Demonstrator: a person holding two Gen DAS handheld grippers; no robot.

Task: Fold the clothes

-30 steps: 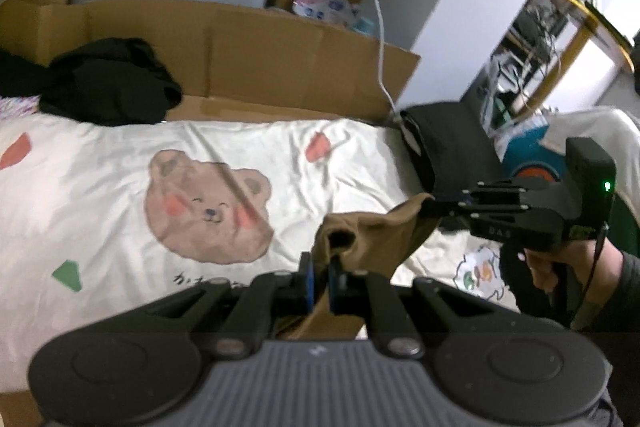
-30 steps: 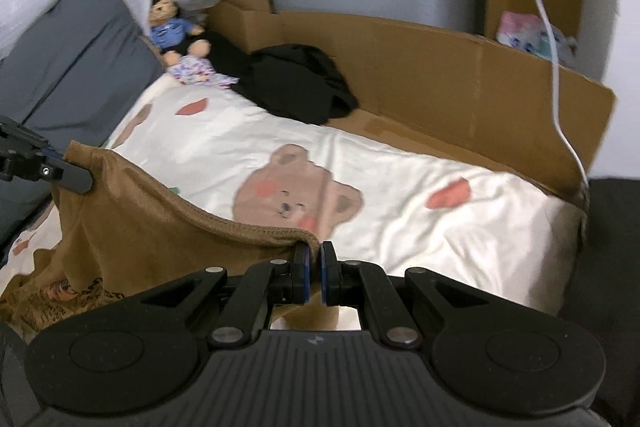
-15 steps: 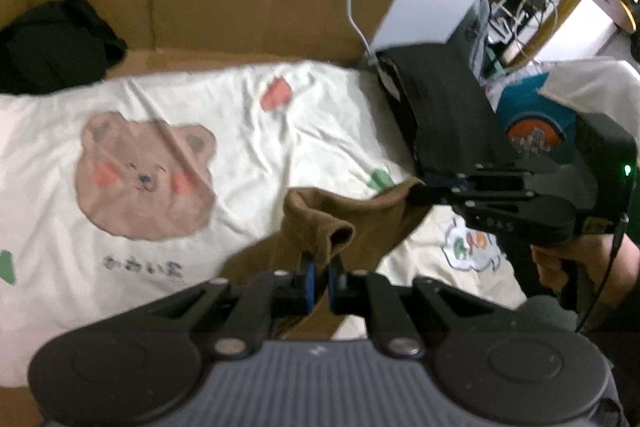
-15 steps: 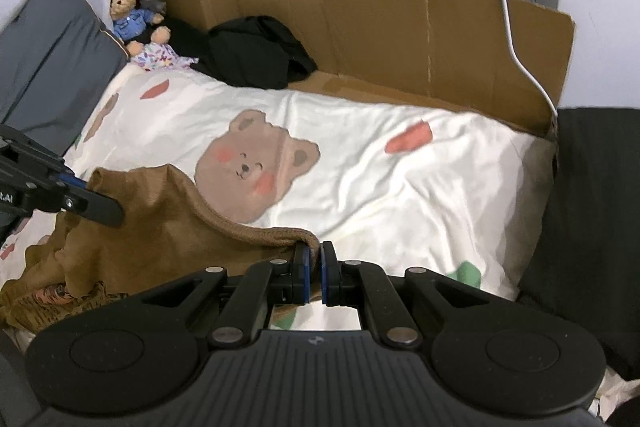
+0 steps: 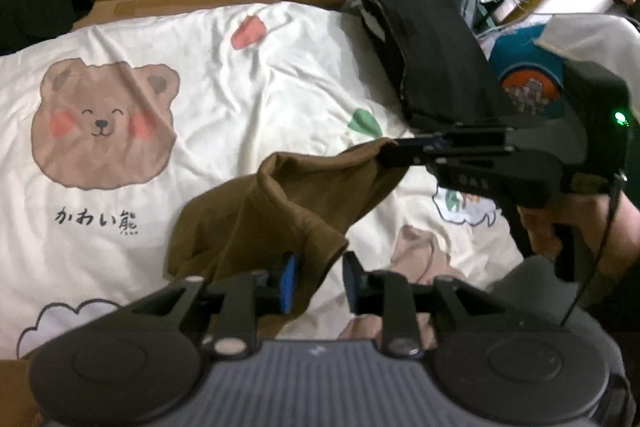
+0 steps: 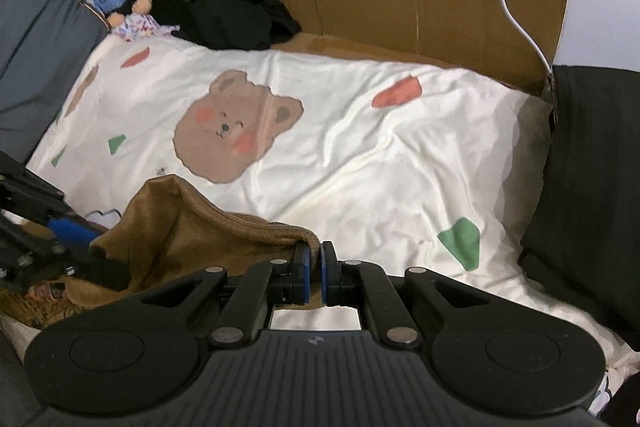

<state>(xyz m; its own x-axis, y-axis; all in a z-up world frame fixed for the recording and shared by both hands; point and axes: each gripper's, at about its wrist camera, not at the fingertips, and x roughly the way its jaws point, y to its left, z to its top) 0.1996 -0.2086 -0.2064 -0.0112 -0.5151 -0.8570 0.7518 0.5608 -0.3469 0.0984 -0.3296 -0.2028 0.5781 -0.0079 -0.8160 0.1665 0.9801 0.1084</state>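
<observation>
Bedsheet [image 5: 248,75] bears brown garment [image 5: 280,211], right gripper [image 6: 313,269] clamping it.

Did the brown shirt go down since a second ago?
Yes. The brown shirt has sunk from hanging in the air onto the bear bedsheet, and the left tool has just been opening around it.

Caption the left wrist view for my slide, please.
Left gripper just opening around brown garment on bear-print sheet; right gripper pinching its far corner.
</observation>
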